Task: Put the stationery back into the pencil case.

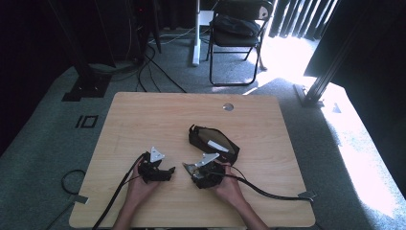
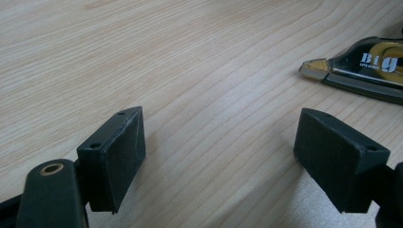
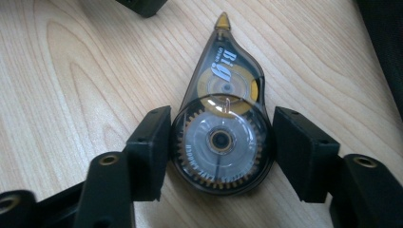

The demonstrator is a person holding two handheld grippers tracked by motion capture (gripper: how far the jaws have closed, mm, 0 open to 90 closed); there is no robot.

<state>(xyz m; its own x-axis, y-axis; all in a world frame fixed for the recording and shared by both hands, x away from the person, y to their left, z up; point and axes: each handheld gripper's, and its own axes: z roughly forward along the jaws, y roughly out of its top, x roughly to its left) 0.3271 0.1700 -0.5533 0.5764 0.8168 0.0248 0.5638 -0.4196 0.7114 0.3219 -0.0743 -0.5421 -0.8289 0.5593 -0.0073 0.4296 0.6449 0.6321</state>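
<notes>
Fingers of right gripper flank "Big" tape dispenser.

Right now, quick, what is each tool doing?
Left tool: open, holding nothing.
Right tool: open, jaws either side of the correction tape dispenser, not clamped.

Light wood table stood on grey carpet. Black folding chair behind it, cables on the floor. Dark curtains at the back, hard sunlight coming in right.
</notes>
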